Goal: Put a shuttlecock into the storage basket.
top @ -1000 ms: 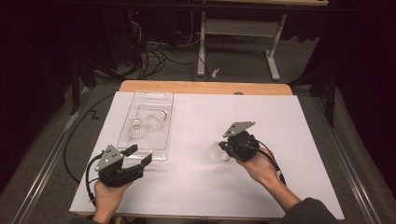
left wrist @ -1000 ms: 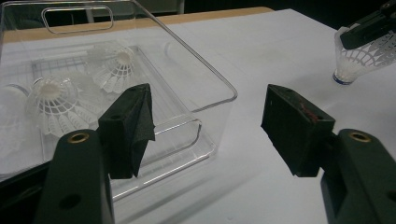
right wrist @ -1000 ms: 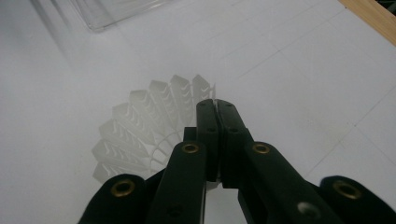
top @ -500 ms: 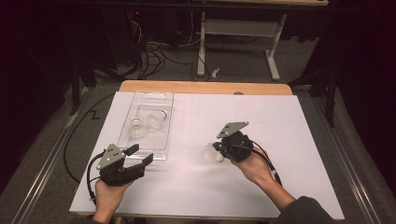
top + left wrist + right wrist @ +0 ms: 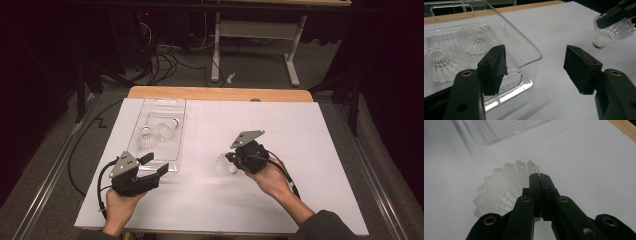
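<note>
The right hand-held gripper is clenched on the skirt of a white plastic shuttlecock, held just above the white-covered table with its cork end down, well apart from the clear plastic rectangular tray. The left hand-held gripper stands released with nothing between its jaws, just beside the tray's near corner. Count: three shuttlecocks, two already lying in the tray, one gripped and judged still to be placed; one tray.
</note>
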Demonstrator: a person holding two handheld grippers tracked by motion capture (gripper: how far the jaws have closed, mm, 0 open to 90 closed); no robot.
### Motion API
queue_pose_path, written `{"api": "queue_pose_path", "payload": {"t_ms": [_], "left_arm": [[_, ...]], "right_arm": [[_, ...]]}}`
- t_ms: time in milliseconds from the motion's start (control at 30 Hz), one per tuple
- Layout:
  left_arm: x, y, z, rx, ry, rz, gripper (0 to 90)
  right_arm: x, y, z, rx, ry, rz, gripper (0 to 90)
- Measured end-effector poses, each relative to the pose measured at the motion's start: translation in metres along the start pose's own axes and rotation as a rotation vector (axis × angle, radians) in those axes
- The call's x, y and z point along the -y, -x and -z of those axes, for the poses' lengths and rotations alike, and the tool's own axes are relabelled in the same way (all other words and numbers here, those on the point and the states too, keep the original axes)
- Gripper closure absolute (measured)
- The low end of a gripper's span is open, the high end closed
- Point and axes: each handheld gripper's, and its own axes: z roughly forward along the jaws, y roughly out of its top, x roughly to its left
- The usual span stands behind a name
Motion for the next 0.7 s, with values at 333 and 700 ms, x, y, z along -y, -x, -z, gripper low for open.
{"api": "queue_pose_path", "payload": {"t_ms": [333,700], "left_arm": [[-0.008,0.003,-0.008,0.024,-0.005,-0.01,35.3],[-0.015,0.013,-0.019,0.058,-0.02,-0.053,37.4]], "right_arm": [[0.0,0.002,0.0,-0.004,0.001,-0.008,90.0],[0.0,0.003,0.001,-0.006,0.003,-0.005,90.0]]}}
